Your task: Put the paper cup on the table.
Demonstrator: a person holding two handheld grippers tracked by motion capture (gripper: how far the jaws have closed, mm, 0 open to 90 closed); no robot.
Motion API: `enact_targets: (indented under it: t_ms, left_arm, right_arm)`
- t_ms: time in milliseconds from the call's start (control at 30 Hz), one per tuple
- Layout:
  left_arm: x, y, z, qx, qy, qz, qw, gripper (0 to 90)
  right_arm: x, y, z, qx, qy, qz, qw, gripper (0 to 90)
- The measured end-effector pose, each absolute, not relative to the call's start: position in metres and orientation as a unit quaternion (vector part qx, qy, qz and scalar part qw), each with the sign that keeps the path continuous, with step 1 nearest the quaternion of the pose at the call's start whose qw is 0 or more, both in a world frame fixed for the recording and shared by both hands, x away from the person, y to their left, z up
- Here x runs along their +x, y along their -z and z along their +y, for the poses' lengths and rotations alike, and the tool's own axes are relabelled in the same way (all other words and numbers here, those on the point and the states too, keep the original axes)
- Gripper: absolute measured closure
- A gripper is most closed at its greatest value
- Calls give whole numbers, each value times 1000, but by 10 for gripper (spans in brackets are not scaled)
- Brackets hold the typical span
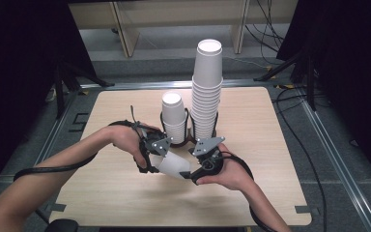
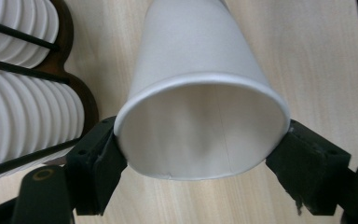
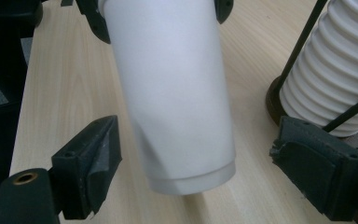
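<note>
high view: tall stack of white paper cups (image 1: 206,92) and short stack (image 1: 174,117) in a dark wire holder (image 1: 189,137), behind both grippers; light wooden table (image 1: 101,193), grey floor, cables, dark curtains. paper cup (image 1: 175,165) held sideways above the table between left gripper (image 1: 150,163) and right gripper (image 1: 193,169). left gripper view: jaws clamped on the cup's rim (image 2: 200,126). right gripper view: jaws apart, flanking the cup's base (image 3: 191,179) without touching.

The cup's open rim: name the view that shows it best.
Left gripper view: the cup turns its open mouth to the camera, the left gripper clamping its rim. Right gripper view shows its closed base and side; high view shows it lying sideways between both grippers.
</note>
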State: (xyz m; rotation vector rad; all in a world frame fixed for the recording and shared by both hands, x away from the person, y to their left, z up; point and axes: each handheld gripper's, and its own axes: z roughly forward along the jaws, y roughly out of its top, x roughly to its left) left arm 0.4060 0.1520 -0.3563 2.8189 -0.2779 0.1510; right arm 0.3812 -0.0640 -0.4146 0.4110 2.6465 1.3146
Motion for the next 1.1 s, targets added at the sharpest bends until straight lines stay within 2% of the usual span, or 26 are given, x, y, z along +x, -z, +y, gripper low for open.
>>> enact_targets:
  t_ms: [267,333,400,433,533,700,1000,1100]
  left_arm:
    - [404,356,150,983,-50,-103,146,214]
    - [403,355,149,983,-49,-104,143,214]
    - [404,355,148,983,-49,-106,141,214]
    - [403,356,148,983,-50,-107,139,214]
    - [403,357,146,983,-49,-108,140,214]
    - [402,358,145,984,-44,-110,135,214]
    - [400,356,144,983,-44,-113,134,214]
    - [399,356,144,984,-43,-112,133,214]
  right_arm:
    - [381,416,-56,140,-427,891,65,153]
    - [385,416,-53,112,-429,893,80,153]
    - [381,415,-49,128,-416,898,64,153]
    - [385,414,-47,100,-415,901,79,153]
    - [384,413,-41,99,-412,903,76,155]
    - [382,416,-36,110,-398,909,58,159]
    - [383,423,-33,95,-392,913,67,178]
    - [381,424,-32,111,-388,914,53,181]
